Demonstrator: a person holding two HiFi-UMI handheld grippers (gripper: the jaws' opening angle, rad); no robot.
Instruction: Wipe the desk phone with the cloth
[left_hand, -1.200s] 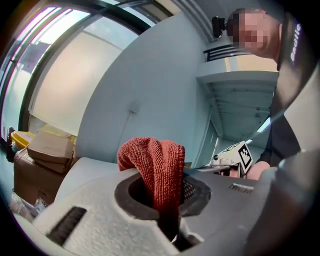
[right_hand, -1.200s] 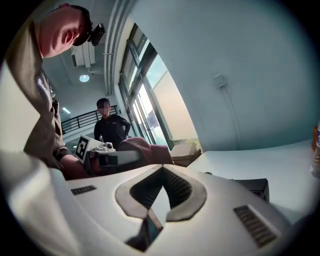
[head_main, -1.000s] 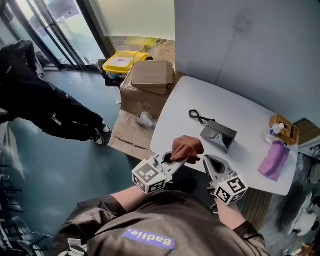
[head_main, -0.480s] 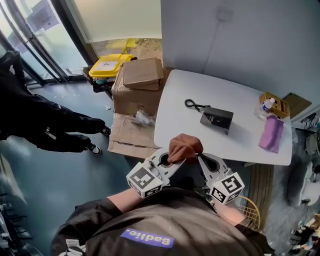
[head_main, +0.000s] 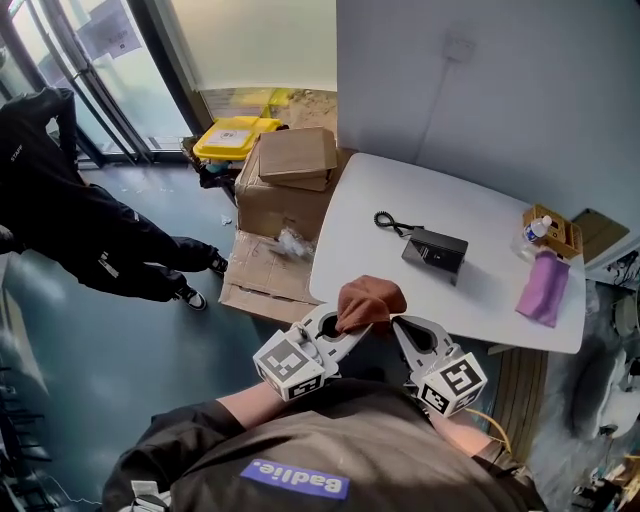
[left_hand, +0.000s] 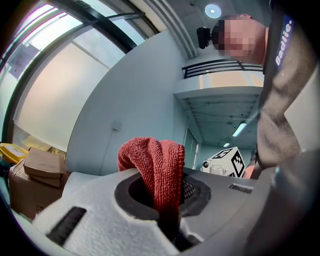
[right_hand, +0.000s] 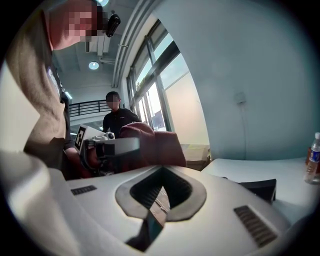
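The black desk phone (head_main: 435, 250) lies on the white table (head_main: 480, 300), its coiled cord (head_main: 388, 222) trailing off to the left. My left gripper (head_main: 352, 328) (left_hand: 165, 200) is shut on a red-brown cloth (head_main: 368, 298) (left_hand: 152, 165) that bunches up above the jaws, at the table's near edge. Just right of it, my right gripper (head_main: 403, 335) (right_hand: 160, 192) is shut and holds nothing. The right gripper view shows the cloth (right_hand: 152, 145) close by on the left and the phone (right_hand: 257, 189) further off on the right.
A purple cloth (head_main: 543, 288), a water bottle (head_main: 533, 229) and a small wooden box (head_main: 556, 232) sit at the table's right end. Cardboard boxes (head_main: 298, 160) and a yellow bin (head_main: 232, 135) stand beyond the left end. A person in black (head_main: 70, 225) stands at the left.
The right gripper has come in closer beside the left one. The cloth stays clamped in the left gripper. The head view has shifted slightly.
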